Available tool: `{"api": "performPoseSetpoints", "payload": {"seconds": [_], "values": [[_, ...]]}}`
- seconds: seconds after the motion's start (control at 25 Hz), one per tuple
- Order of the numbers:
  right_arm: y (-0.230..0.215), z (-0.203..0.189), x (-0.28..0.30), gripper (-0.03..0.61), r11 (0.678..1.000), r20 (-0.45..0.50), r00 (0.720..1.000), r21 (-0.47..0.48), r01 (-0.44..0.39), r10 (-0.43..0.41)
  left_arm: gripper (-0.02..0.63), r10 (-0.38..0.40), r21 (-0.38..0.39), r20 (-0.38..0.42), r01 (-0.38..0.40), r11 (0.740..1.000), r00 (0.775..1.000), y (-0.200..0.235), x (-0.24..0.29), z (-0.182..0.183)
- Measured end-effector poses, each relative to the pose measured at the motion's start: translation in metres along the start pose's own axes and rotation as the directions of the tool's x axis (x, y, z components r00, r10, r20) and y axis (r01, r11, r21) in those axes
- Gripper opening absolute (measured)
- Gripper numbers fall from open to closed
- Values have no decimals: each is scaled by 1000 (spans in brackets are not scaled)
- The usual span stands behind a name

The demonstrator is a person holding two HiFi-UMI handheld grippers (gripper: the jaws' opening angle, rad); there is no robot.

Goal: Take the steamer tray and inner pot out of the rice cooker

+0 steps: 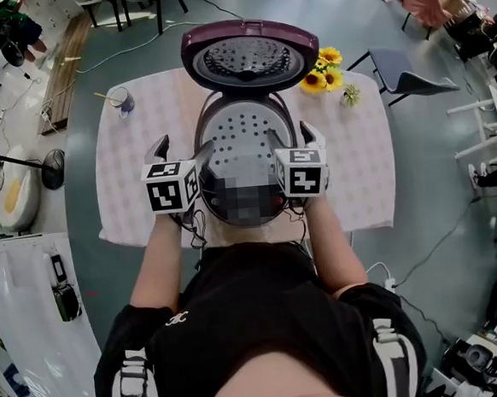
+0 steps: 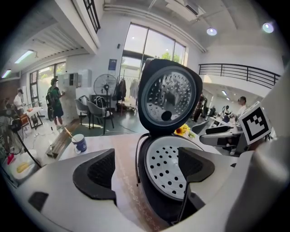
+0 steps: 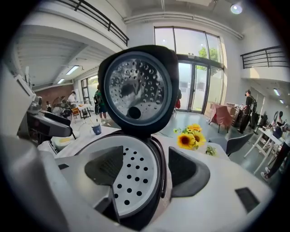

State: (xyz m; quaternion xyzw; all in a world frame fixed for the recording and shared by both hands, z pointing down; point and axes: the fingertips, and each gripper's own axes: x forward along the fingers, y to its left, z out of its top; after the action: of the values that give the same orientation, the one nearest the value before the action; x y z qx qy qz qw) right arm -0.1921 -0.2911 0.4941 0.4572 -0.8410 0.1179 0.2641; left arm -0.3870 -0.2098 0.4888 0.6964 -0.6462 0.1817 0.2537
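The round, hole-dotted steamer tray [image 1: 245, 138] sits in the mouth of the rice cooker [image 1: 286, 111], glossy plum lid [image 1: 249, 58] tipped up, on a pale patterned tablecloth [image 1: 127, 177] beside sunflowers [image 1: 322, 69]. Left gripper [image 1: 181, 152] and right gripper [image 1: 294, 140] both gape, each straddling the cooker's rim (nothing pinched). Only the gripper views show the tall windows [image 3: 199, 72] behind.
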Motion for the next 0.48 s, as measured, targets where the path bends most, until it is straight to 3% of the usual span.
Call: {"api": "performPoseSetpoints", "payload": {"seconds": [0.48], "values": [[-14,-43,44,293,1000,-222,975,24,4,1,417,-62,3,-179,63,998,982,0,59,-25]]}}
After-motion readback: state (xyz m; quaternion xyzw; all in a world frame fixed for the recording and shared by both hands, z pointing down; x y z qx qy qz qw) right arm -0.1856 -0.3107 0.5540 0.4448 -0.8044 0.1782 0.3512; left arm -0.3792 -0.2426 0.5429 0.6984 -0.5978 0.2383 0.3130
